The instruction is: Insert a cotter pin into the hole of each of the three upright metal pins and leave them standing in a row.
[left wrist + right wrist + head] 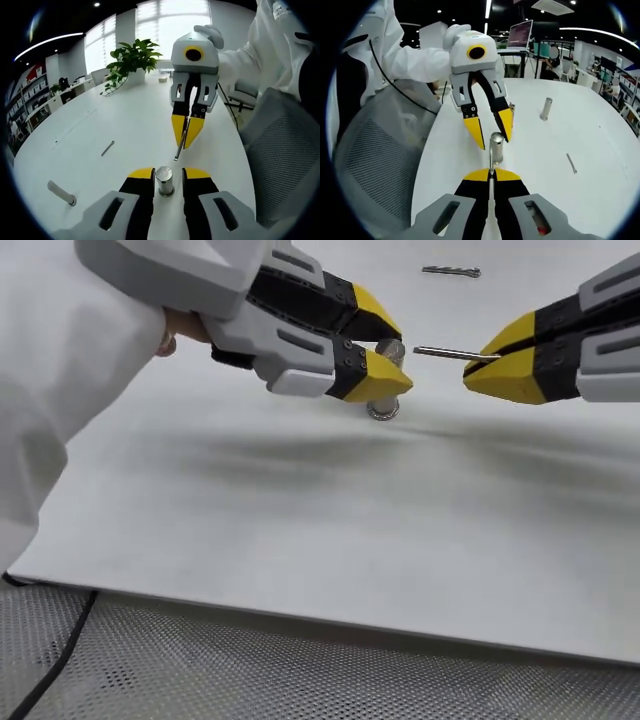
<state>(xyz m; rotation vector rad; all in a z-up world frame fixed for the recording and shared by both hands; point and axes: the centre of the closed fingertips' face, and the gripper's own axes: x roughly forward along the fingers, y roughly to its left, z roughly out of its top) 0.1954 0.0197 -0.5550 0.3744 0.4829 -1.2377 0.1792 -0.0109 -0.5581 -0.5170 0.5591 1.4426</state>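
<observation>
My left gripper's [398, 355] jaws stand apart around one silver upright metal pin [164, 181] on the white table [300, 540], half hiding it in the head view. A second metal pin [546, 109] stands well apart. My right gripper [478, 365] pinches one thin cotter pin [440, 353], and a second cotter pin [451, 272] lies loose.

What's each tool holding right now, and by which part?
Right tool pinches a cotter pin by one end, tip free. Left tool straddles the upright metal pin, jaws open, no grip.
</observation>
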